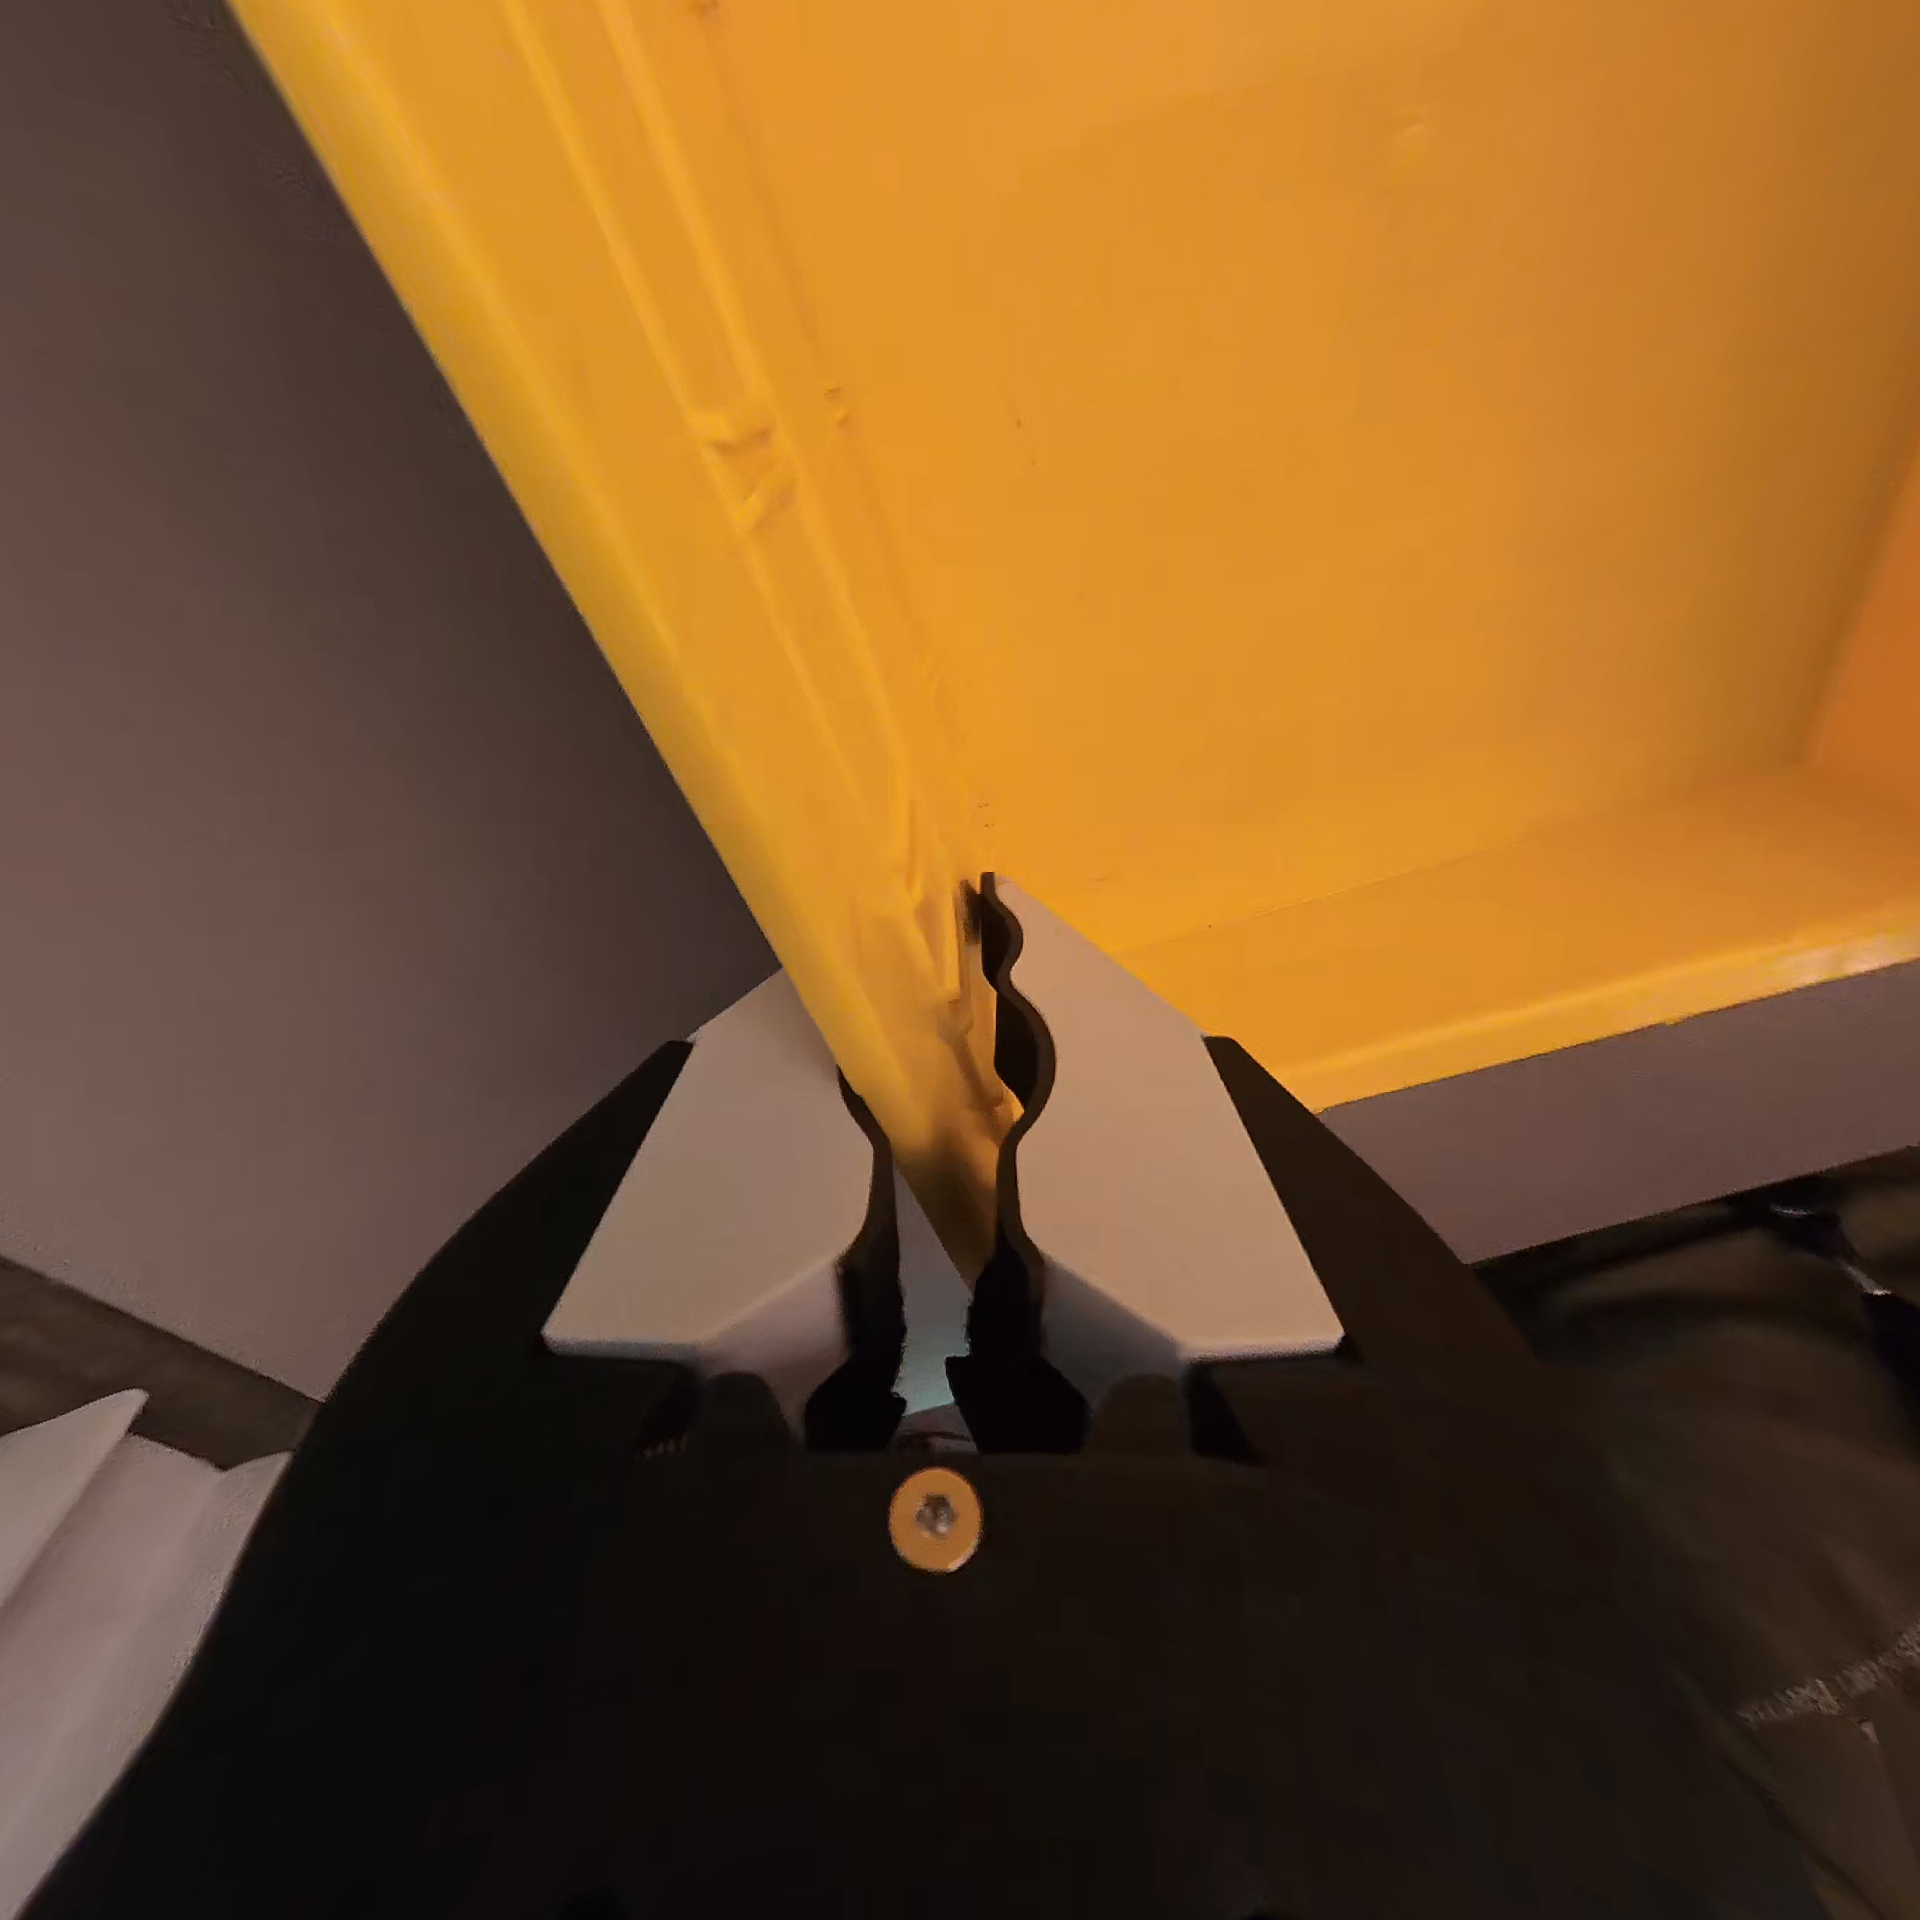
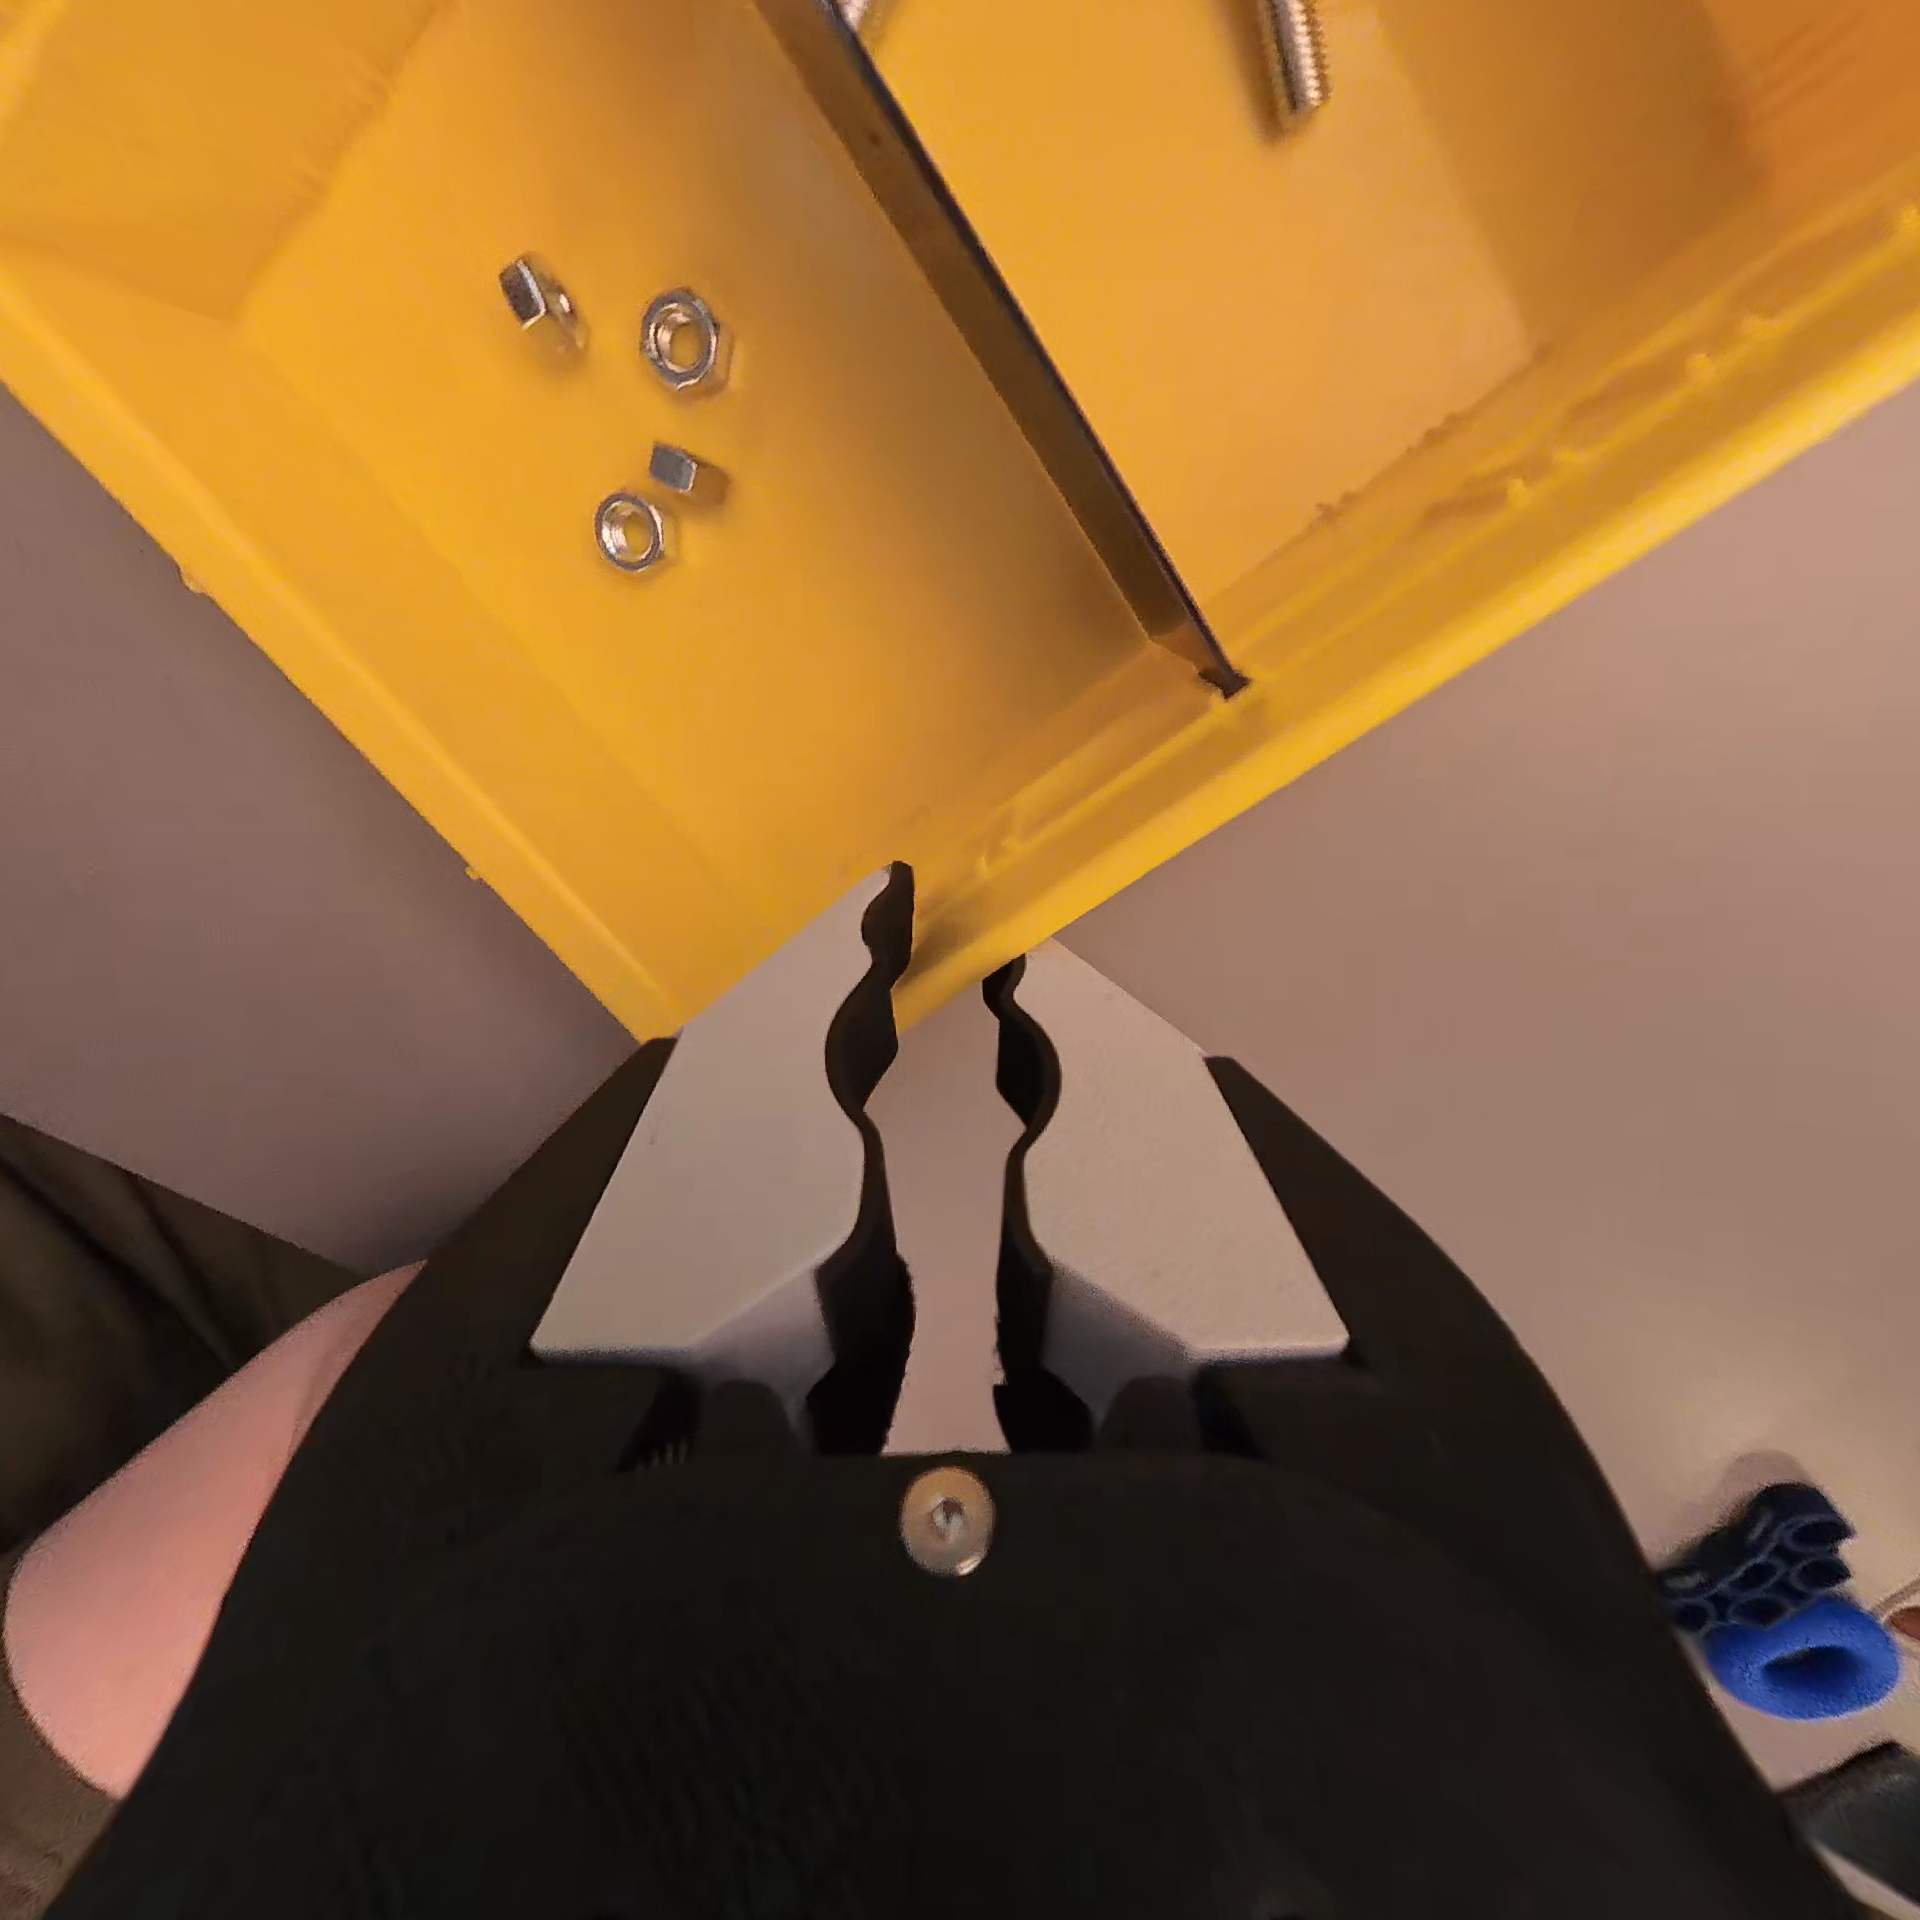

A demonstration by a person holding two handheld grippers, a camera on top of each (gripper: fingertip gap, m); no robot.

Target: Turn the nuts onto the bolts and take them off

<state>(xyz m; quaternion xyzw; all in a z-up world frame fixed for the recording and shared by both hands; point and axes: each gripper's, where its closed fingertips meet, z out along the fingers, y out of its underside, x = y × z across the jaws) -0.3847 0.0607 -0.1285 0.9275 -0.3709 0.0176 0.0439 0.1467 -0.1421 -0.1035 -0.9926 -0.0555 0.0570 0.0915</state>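
Note:
A yellow bin [image 1: 1247, 520] fills the left wrist view. My left gripper [image 1: 904, 956] is shut on its side wall, with one finger inside and one outside. In the right wrist view the bin [image 2: 1455, 540] is split by a dark divider [image 2: 1039, 416]. Several loose steel nuts [image 2: 686, 338] lie in the left compartment. A threaded bolt [image 2: 1288, 62] lies in the right compartment at the top edge. My right gripper [image 2: 951, 930] straddles the bin's near rim and is closed on it, left finger inside, right finger outside.
The bin rests on a pale tabletop [image 2: 1558, 935]. A blue foam piece [image 2: 1808, 1662] lies at the lower right. A person's arm [image 2: 156, 1558] shows at the lower left. Dark fabric [image 1: 1662, 1455] lies beyond the table edge in the left wrist view. My right fingertips sit around 55 cm from my left ones.

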